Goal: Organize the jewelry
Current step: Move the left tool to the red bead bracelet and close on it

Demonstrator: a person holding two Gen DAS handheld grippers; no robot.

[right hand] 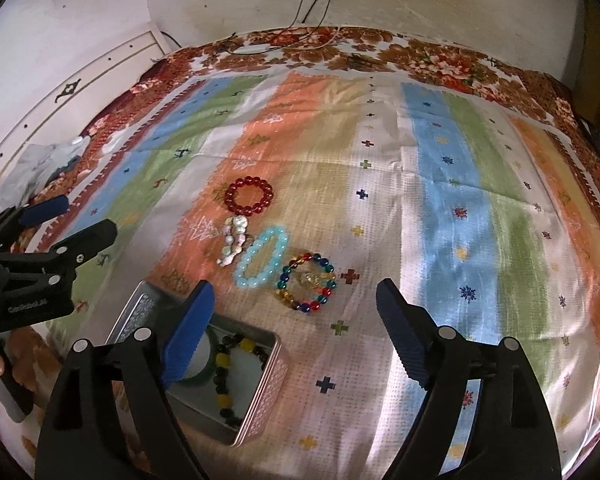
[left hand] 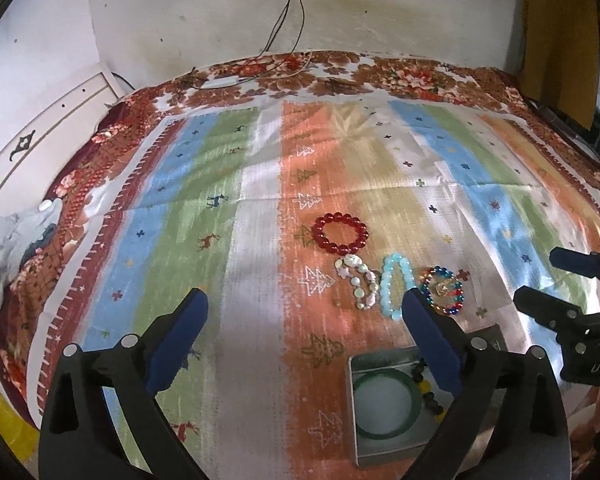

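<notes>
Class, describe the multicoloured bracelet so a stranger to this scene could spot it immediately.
Start at the open metal tin on the striped cloth. Four loose bracelets lie in a line beyond it; the multicoloured bracelet is the end one, beside the pale blue one. Only it mixes red, blue, green and amber beads around a gold charm.

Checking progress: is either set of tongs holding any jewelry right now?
No. Both the left tongs and right tongs are open and empty.

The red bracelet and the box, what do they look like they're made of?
Red bracelet: glossy, see-through round beads, probably glass or resin, going by their shine. Box: seemingly thin metal, with dull silver inner walls and a pinkish patterned outside, like a tin.
</notes>
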